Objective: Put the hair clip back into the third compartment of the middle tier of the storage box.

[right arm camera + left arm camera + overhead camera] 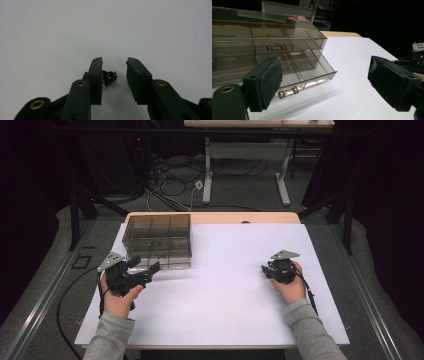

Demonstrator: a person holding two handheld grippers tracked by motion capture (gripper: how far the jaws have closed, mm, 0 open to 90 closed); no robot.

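Watching: right gripper (114, 63) hanging low over the white sheet (225, 285), jaws apart, nothing clamped.

Sitting between the jaws: small black clip (109, 76), lying on the sheet inside the gap, pressed up close to the left-hand pad (98, 80) in the right gripper view, well clear of the other pad.

Lying which way: clip off-centre in the gap, so closing now meaning one pad arriving first; long axis too small and dark to be calling.

Judging the nearer hand: right one by a long way, already straddling the clip at the right side of the table.

Idling on the other side: left gripper (142, 270), jaws spread wide, gripping nothing, pointing along the front of the drawer box (157, 240).

Standing at the far left corner: smoky clear box, bottom drawer (309, 70) pulled out and sagging forward, its metal handle (287, 92) just beside the left gripper's near pad (270, 82); top drawer looking closed.

Guessing the destination: open drawer, well apart from the clip across the sheet, likely meaning a carry leftward after the pinch.

Fretting over: clip skidding or tipping as the pads close unevenly.
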